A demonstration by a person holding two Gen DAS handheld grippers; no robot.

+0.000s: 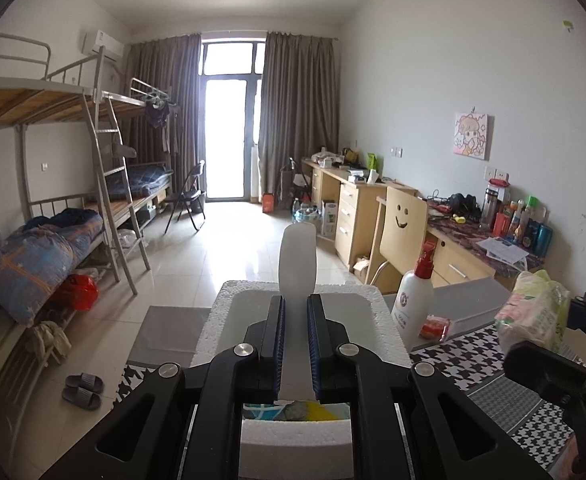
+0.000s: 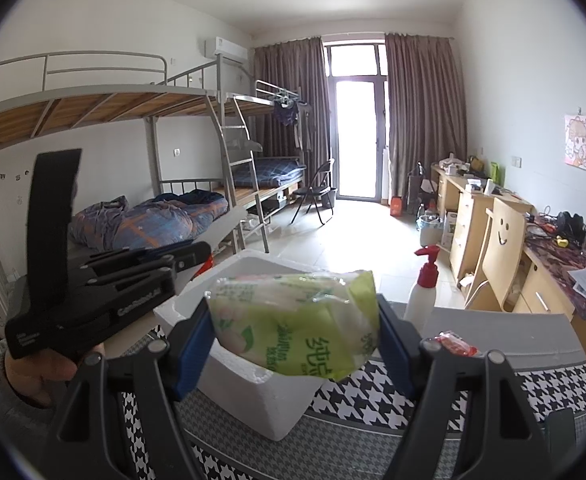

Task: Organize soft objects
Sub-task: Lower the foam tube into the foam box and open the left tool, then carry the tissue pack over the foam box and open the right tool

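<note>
- Nearest the lens, low in the left wrist view: left gripper (image 1: pixel 296 344), jaws nearly together on a pale translucent soft bottle (image 1: pixel 297 258), clamped at its near end, far end sticking up and away over the foam box (image 1: pixel 229 300).
- Seen from the right wrist view, left gripper (image 2: pixel 189 258) at far left, over the box's left rim, a hand (image 2: pixel 41 372) under it.
- Below and between: white foam box (image 2: pixel 253 396) on the houndstooth mat (image 2: pixel 533 392), something colourful already lying inside at its near end.
- Best done by lowering the bottle well inside the walls before parting the jaws; a light squeeze only, since a soft body can probably buckle or spring out.
- Right of centre: right gripper (image 2: pixel 295 320) spread wide, pads against both ends of a green tissue pack (image 2: pixel 293 320), held above the box's near right corner.
- Worth waiting until the bottle is down, then setting the pack flat beside it.
- Far right, outside the box: pump bottle (image 2: pixel 423 294) standing, small red packet (image 2: pixel 455 344) lying near it.
</note>
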